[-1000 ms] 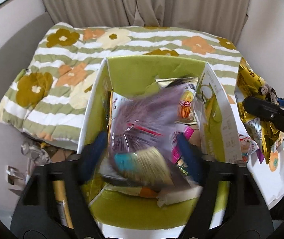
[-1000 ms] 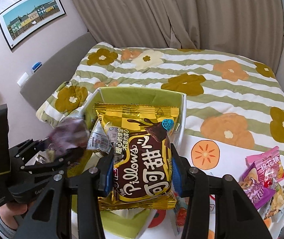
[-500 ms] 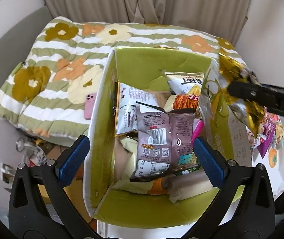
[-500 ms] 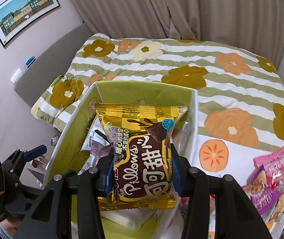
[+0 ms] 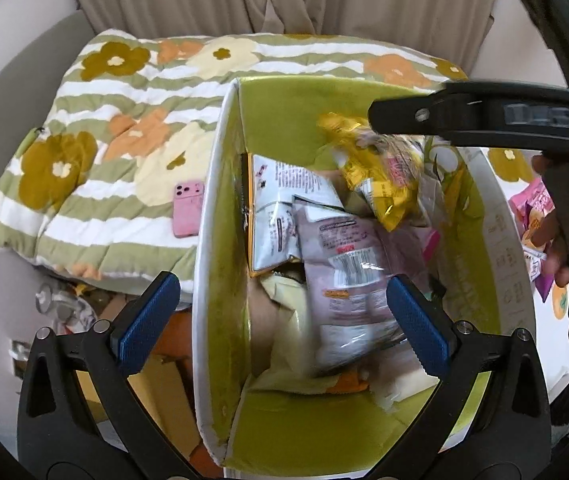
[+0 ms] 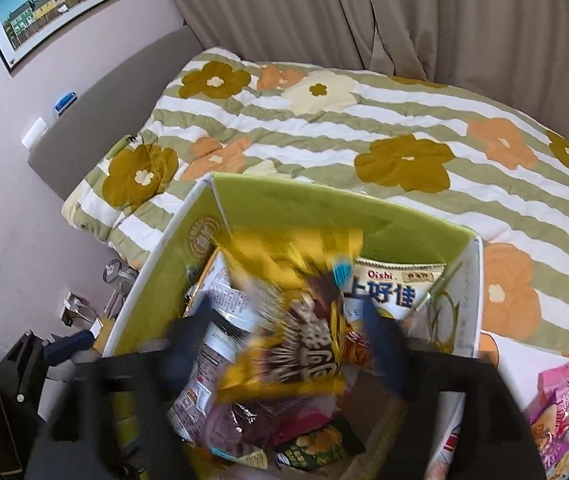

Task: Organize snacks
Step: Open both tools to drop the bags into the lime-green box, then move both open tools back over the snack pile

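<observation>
1. Right gripper [image 6: 284, 340] has just been opening its jaws; the gold snack bag [image 6: 292, 320], blurred, sits loose between them above the green box [image 6: 284, 208].
2. Left gripper [image 5: 280, 320] is spread wide and empty over the same box, above a purple packet [image 5: 348, 276].

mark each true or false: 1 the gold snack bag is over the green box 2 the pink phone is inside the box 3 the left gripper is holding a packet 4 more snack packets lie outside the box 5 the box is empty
1. The gold snack bag is over the green box. True; it sits between the right gripper's just-opened jaws, blurred.
2. The pink phone is inside the box. False: it lies on the flowered blanket beside the box.
3. The left gripper holds a packet. False: its jaws are wide open, with nothing between them.
4. More snack packets lie outside the box. True: pink packets lie to its right.
5. The box is empty. False: several packets fill it.
</observation>
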`<state>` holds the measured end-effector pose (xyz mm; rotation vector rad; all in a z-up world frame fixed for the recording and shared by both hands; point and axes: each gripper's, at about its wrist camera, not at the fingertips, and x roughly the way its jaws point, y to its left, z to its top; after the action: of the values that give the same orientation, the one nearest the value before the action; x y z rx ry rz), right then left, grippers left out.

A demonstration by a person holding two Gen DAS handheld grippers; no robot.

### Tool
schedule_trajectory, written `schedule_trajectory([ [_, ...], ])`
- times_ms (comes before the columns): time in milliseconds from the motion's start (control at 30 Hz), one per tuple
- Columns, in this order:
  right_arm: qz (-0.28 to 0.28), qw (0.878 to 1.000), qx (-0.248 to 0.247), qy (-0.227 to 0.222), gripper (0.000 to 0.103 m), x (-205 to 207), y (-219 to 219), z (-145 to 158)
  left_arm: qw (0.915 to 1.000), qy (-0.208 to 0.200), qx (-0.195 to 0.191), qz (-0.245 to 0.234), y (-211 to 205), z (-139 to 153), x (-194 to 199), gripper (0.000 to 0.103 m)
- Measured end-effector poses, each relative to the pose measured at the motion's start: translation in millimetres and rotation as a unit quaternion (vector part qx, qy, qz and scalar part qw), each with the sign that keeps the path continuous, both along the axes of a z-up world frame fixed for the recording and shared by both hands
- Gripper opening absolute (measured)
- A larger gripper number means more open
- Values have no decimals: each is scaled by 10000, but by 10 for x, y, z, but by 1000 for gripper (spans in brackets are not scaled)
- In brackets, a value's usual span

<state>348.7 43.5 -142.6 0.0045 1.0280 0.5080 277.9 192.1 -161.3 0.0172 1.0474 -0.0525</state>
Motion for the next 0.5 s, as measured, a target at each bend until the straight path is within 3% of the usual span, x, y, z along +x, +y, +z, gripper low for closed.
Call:
schedule_trajectory([
  [500,-108,9993,-149,-324,98,-232,-166,90,9997,-156,172,9,-57,178,-49,102],
])
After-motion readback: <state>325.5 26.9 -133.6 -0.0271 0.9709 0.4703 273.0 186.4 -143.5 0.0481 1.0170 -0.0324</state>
